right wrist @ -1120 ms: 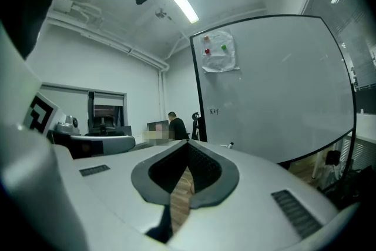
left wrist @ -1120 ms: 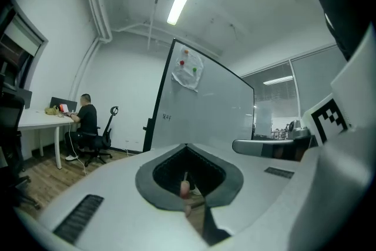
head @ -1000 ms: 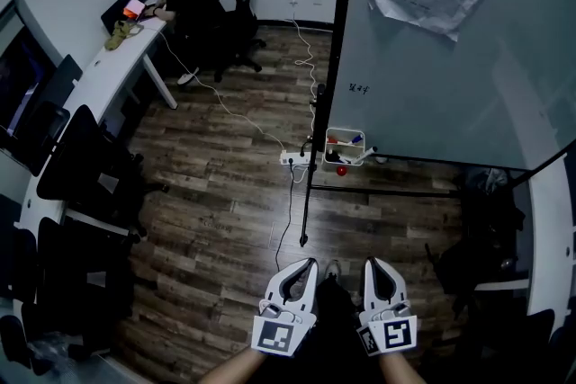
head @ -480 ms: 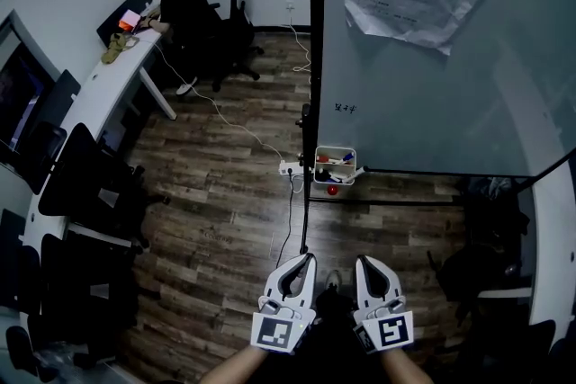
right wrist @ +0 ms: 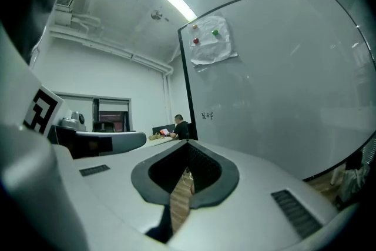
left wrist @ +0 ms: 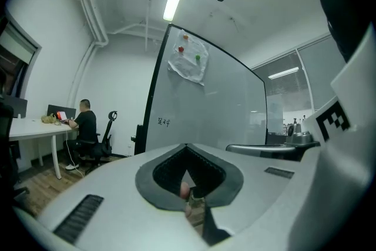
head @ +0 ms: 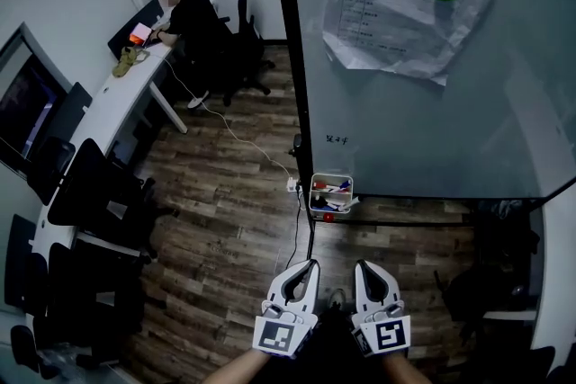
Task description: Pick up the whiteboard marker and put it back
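- The left hand-held gripper and the right hand-held gripper were seen at the bottom centre of the head view. Both were clenched, tips meeting, with nothing between them.
- The whiteboard marker was judged to lie among the coloured pens in the white holder. That holder hung at the foot of the whiteboard, mid-frame; which pen was meant could not be told.
- The approach was judged to be the step in hand, with no pick-up made yet.
- Next, the holder would need to be reached, and one hand-held gripper opened and lined up across the marker's barrel.
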